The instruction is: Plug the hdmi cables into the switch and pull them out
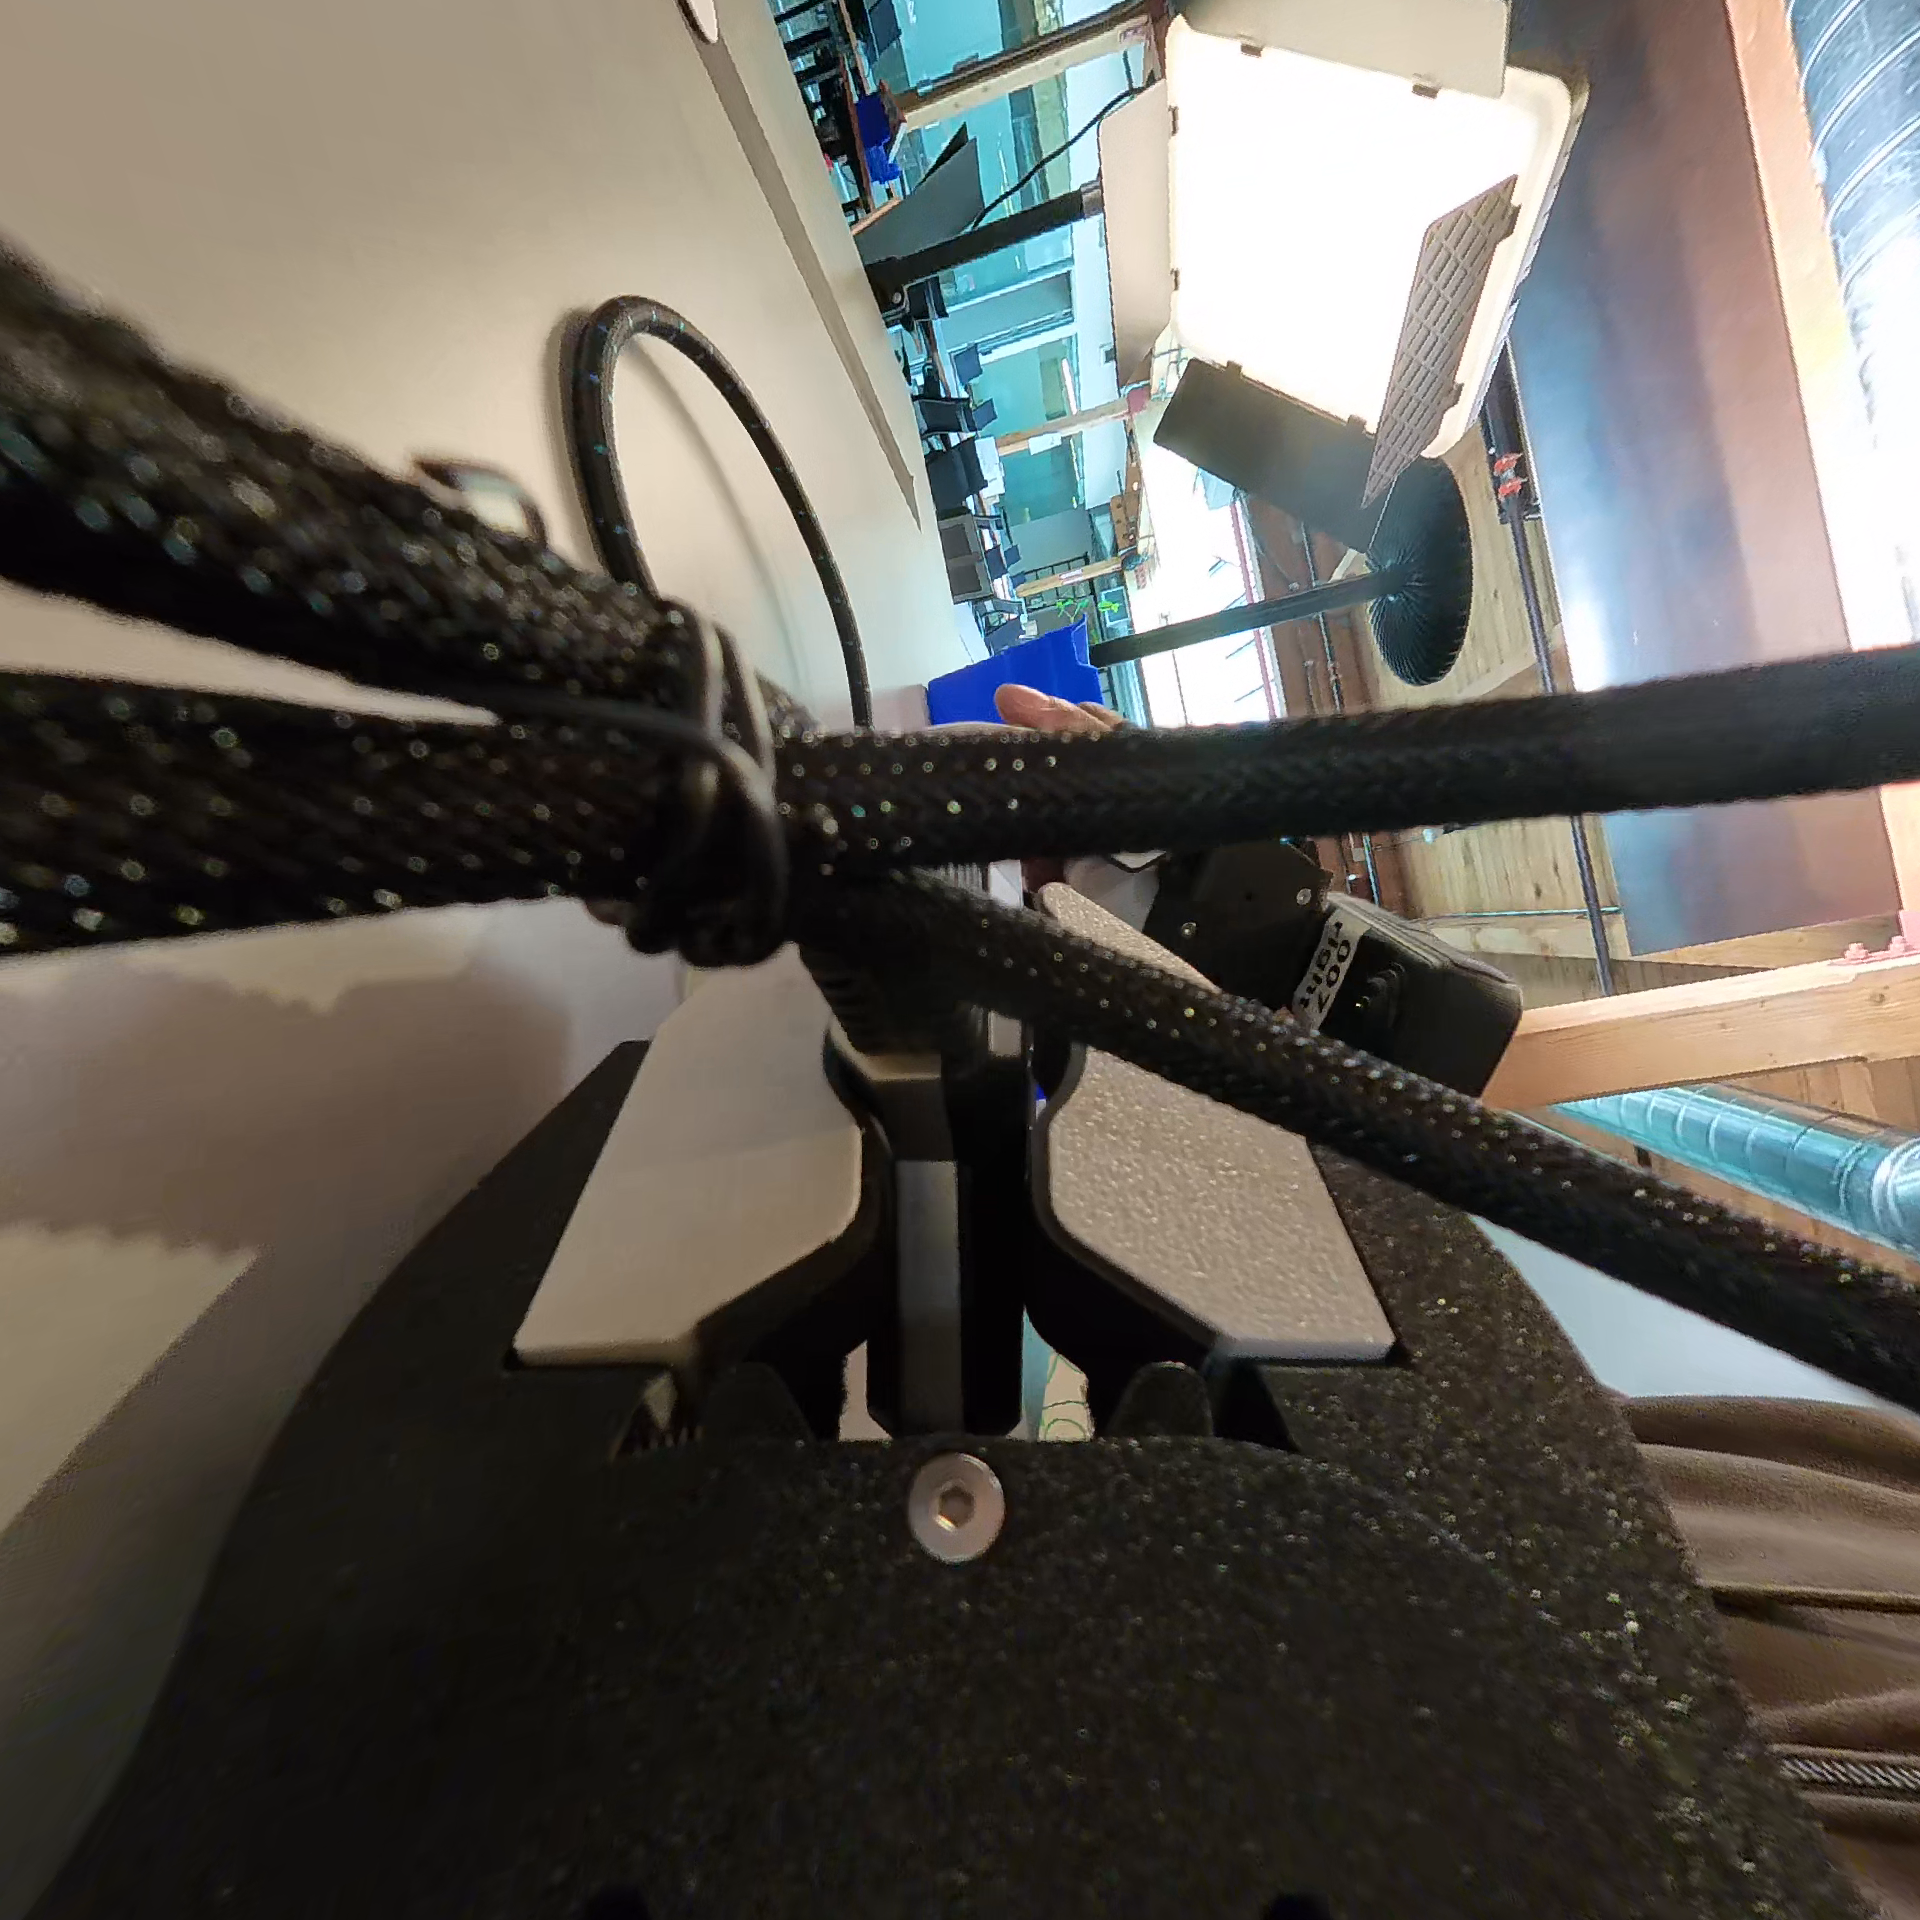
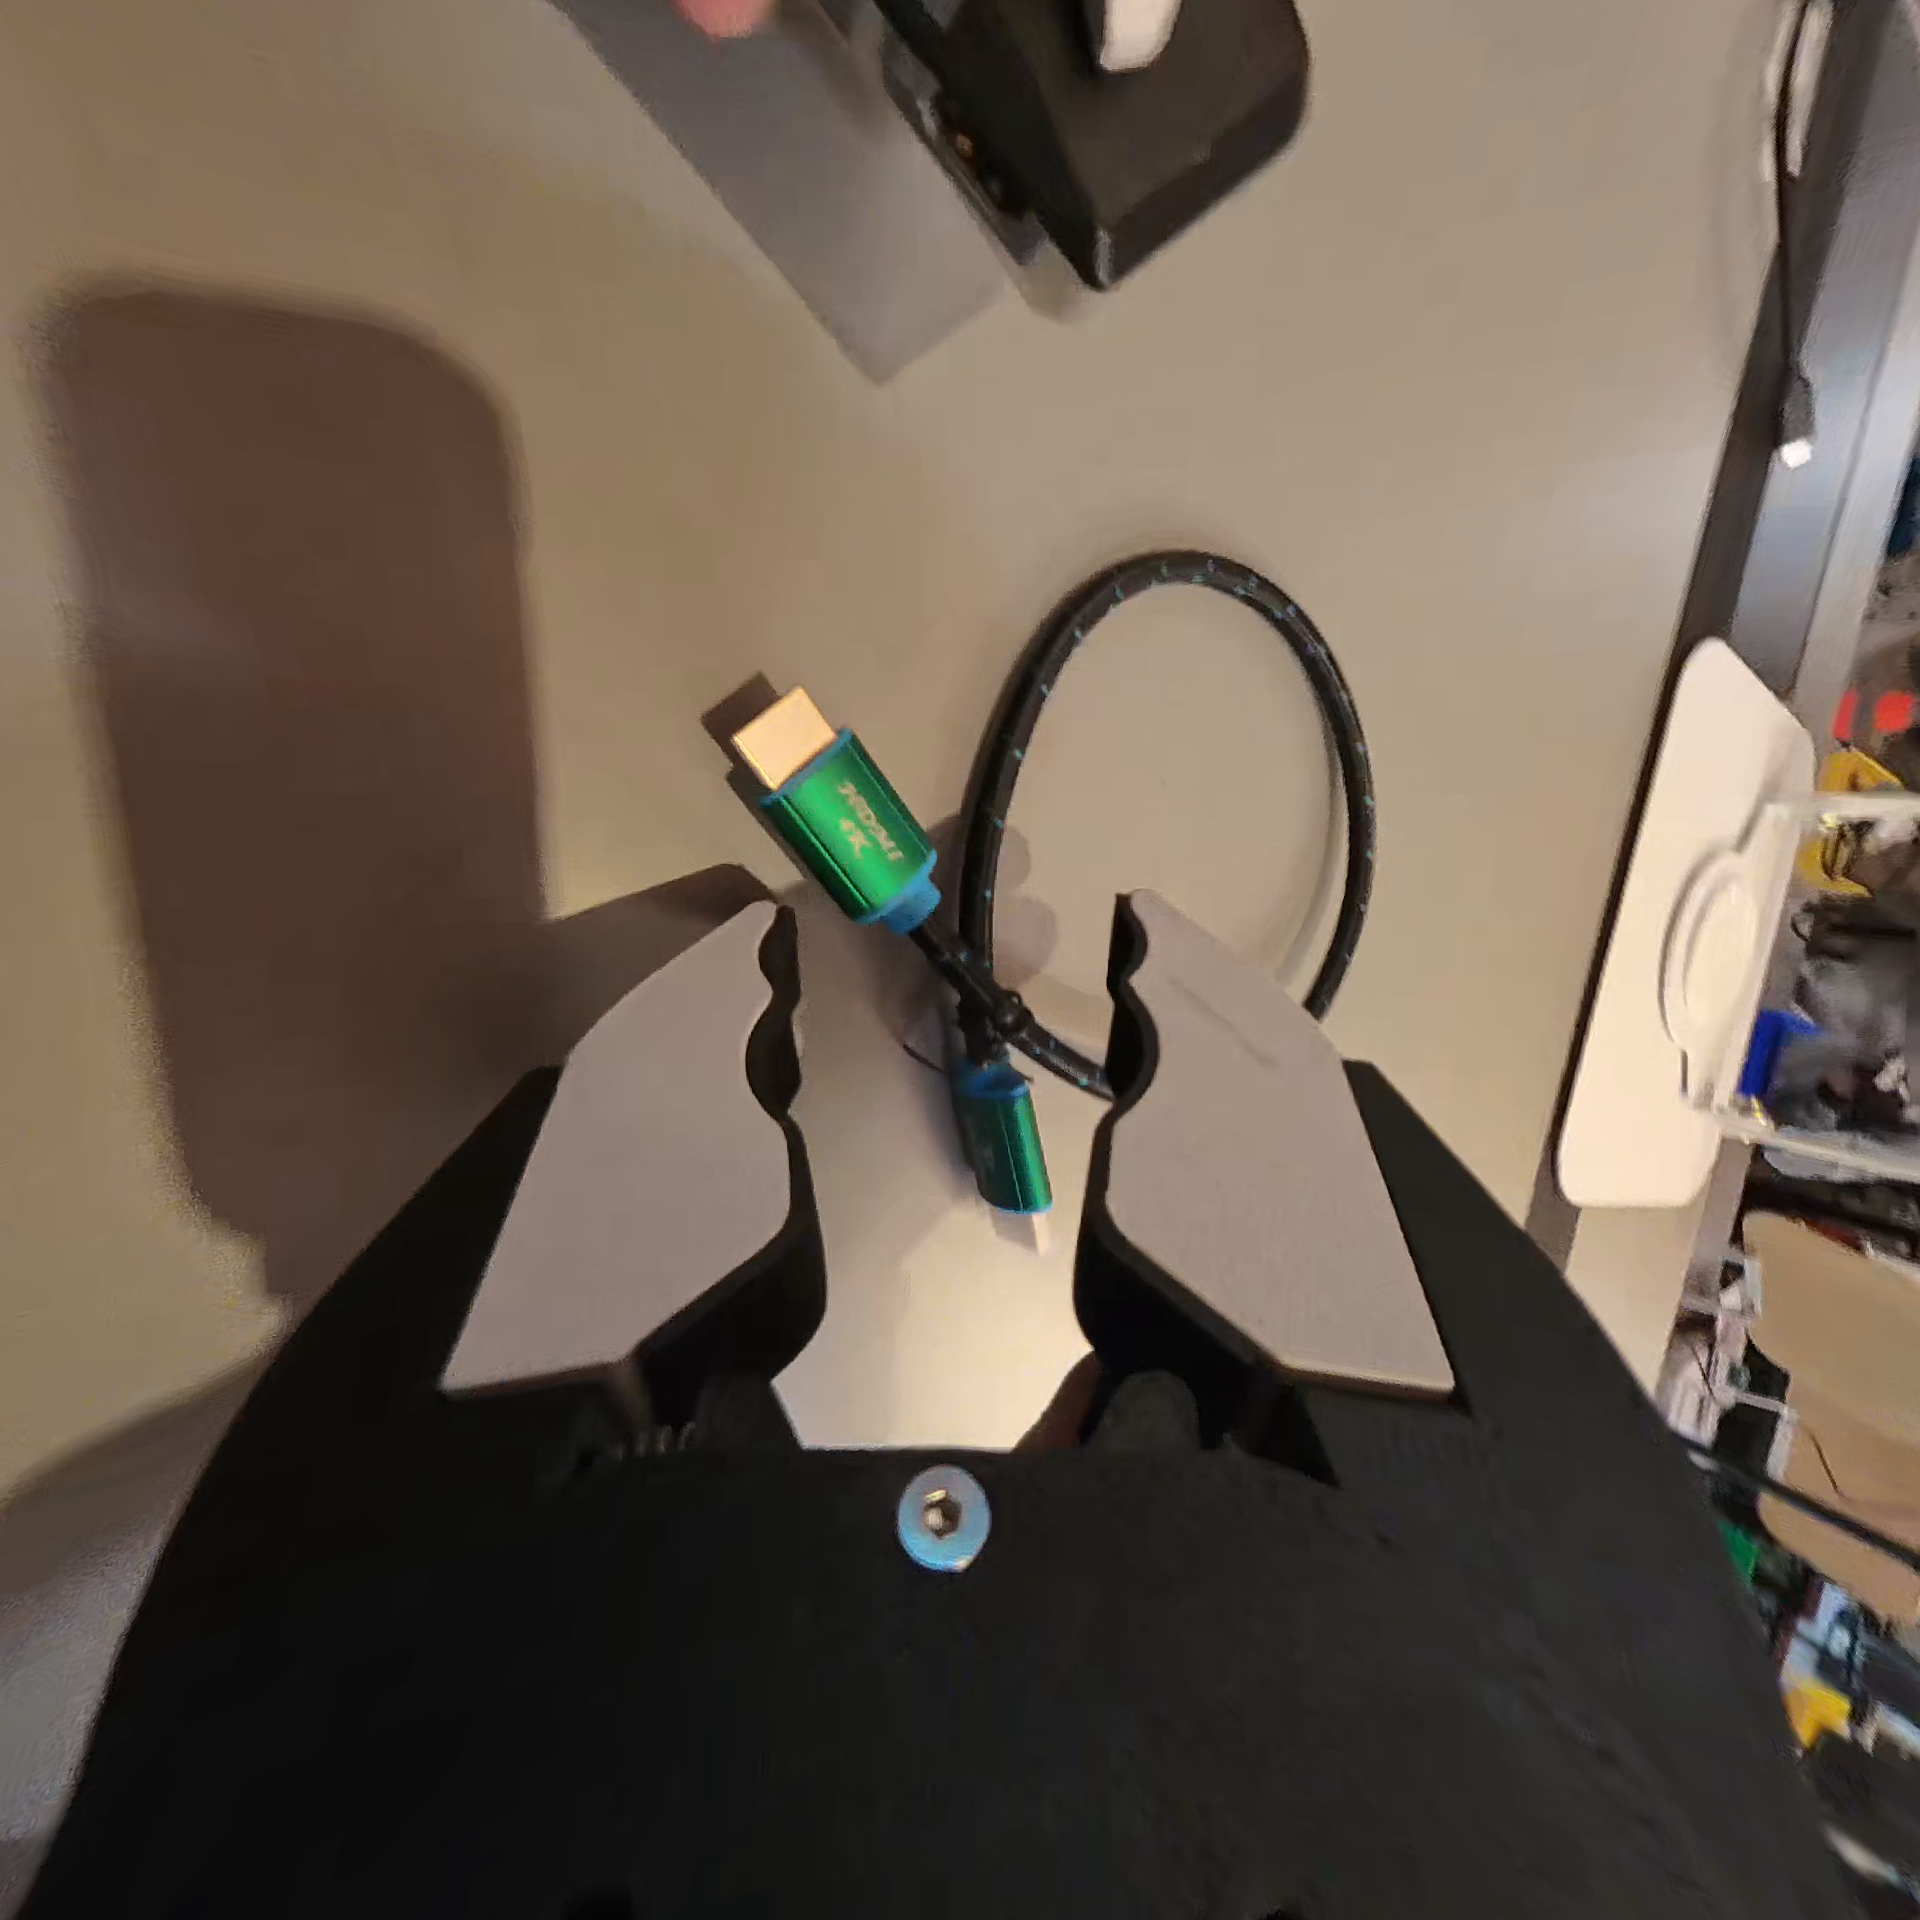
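Though tilted, right hand-held gripper (image 2: 951,935) agape above cable (image 2: 1340,727)

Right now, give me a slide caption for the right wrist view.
Open tongs hover over a looped black braided cable with green connectors on a white table.

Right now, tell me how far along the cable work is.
Done: the black cable lies looped and tied on the table. In hand: nothing; the right gripper is open above it, gripping nothing. Remaining: both green plugs lie free, connected to nothing.
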Available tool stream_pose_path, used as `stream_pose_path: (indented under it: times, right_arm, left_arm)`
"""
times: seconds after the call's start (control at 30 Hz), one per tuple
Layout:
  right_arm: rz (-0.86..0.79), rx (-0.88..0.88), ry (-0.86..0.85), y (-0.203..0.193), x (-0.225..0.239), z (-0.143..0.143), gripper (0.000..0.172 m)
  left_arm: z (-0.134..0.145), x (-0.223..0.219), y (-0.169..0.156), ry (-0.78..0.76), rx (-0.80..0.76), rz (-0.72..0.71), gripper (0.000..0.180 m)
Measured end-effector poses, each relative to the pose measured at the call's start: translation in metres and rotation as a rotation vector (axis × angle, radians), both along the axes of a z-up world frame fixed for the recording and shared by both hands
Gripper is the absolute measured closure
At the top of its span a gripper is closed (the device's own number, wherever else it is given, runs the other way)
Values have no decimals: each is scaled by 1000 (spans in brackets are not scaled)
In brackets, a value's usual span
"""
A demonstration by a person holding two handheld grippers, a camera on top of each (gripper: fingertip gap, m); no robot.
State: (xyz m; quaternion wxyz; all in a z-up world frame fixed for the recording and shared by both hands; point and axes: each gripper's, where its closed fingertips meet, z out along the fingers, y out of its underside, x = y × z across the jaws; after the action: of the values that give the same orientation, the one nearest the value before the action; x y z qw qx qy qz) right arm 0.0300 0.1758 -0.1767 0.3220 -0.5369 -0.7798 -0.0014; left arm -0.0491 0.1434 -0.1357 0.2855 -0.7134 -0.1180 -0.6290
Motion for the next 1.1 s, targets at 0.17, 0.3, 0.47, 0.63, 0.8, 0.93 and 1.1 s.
stream_pose_path:
  times: [0.17,0.3,0.47,0.63,0.8,0.93,1.1]
  right_arm:
    - [91,-145,-61,-12,-13,-8,136]
    - [3,-200,-81,-4,-21,-11,148]
    - [-360,61,164,59,-35,3,151]
    - [-707,262,463,97,-37,26,153]
    - [-805,374,573,111,-28,45,154]
    - [-826,458,605,119,-13,59,155]
    - [-861,489,633,126,-1,64,155]
  left_arm:
    - [0,-4,8,45,25,-21,155]
    - [7,-11,25,39,49,-2,155]
    - [24,-21,67,16,122,75,156]
    - [45,-17,127,-21,290,147,156]
    - [54,5,157,-35,441,107,156]
    - [59,21,165,-53,490,60,156]
    - [54,26,164,0,485,46,156]
